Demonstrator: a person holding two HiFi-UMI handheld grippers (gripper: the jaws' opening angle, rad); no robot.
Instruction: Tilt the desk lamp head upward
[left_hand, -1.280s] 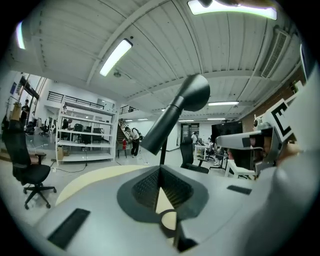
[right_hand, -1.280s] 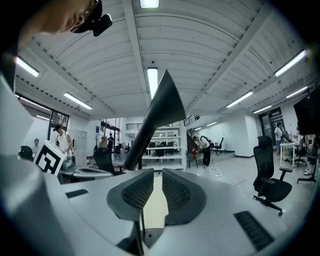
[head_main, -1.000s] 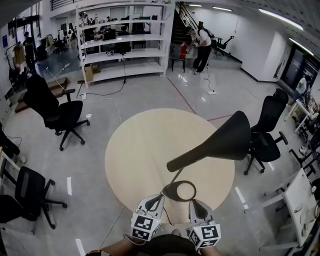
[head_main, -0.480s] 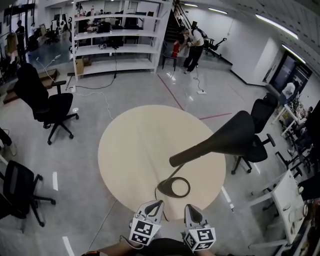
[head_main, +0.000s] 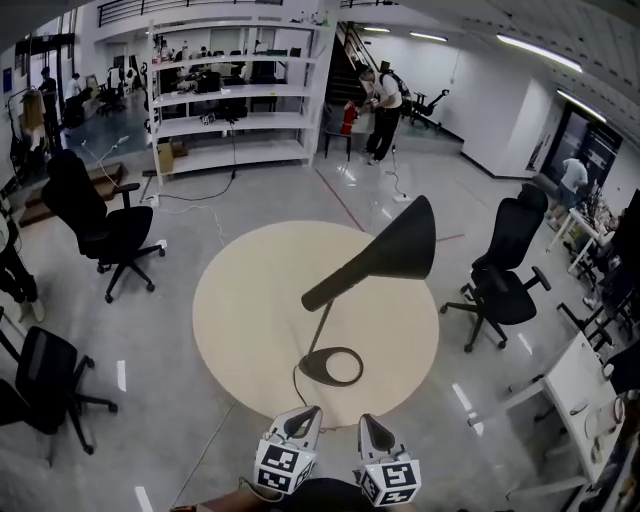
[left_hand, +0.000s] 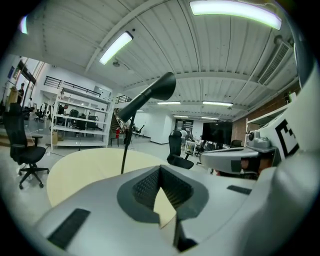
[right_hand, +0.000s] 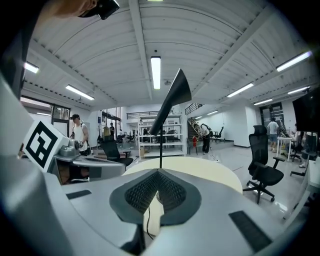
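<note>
Showing the desk lamp head (head_main: 398, 245) mid-frame above the round table (head_main: 240, 310), angled steeper upward than a second ago. Holding nothing at bottom centre: left gripper (head_main: 303, 420) and right gripper (head_main: 370, 430), jaws pressed together, well apart from it. Probably means tilt done.

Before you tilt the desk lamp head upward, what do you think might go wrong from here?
The long lamp head overhangs a thin stem and small ring base, so pushing it may tip the lamp. The left tool and right tool are shut and apart from the lamp; unopened, they would knock the head, not grip it. The cord by the table edge might snag.
</note>
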